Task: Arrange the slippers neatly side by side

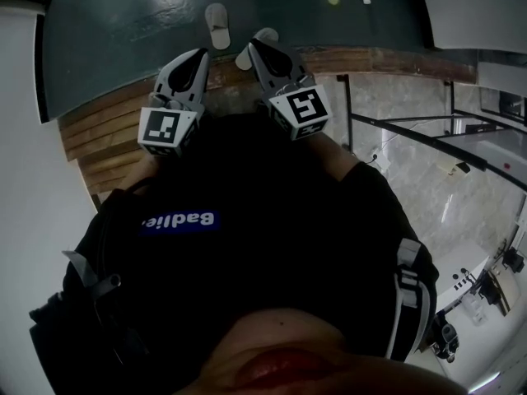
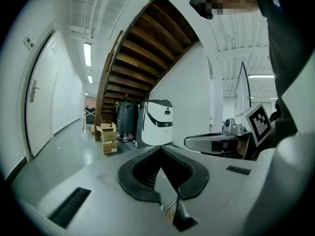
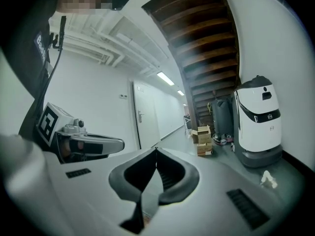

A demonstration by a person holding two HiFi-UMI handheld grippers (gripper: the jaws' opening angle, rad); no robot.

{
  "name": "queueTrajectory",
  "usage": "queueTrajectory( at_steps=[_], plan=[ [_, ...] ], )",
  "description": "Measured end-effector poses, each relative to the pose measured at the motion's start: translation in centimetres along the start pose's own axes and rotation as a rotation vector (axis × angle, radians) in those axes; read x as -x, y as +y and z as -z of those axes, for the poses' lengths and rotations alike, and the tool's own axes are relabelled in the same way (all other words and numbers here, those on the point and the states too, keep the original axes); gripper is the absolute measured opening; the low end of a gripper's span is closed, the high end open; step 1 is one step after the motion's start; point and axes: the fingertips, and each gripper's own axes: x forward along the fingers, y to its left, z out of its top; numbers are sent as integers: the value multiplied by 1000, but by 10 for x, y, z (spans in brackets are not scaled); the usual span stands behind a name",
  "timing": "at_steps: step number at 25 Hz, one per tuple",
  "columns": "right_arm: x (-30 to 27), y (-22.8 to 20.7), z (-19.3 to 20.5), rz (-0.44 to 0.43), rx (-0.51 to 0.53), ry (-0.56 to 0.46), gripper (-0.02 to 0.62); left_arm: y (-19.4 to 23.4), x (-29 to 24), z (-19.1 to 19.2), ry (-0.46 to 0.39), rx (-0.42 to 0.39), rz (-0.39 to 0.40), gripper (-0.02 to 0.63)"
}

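Left tool (image 1: 198,55) and right tool (image 1: 249,48) were seen closed tip to tip, nothing gripped; one slipper (image 1: 217,25) was seen on the dark floor (image 1: 123,23) near its wooden edge (image 1: 107,126), second slipper (image 1: 266,34) partly hidden behind right tool.

Two slippers (image 1: 217,25) on dark floor (image 1: 115,39)
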Motion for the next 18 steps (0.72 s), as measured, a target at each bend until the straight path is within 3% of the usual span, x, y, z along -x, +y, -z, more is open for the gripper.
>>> queueTrajectory(
  at_steps=[18],
  plan=[
    [16,-66,1,-155,23,2,0,-44,-59,-14,1,-41,-108,0]
  ],
)
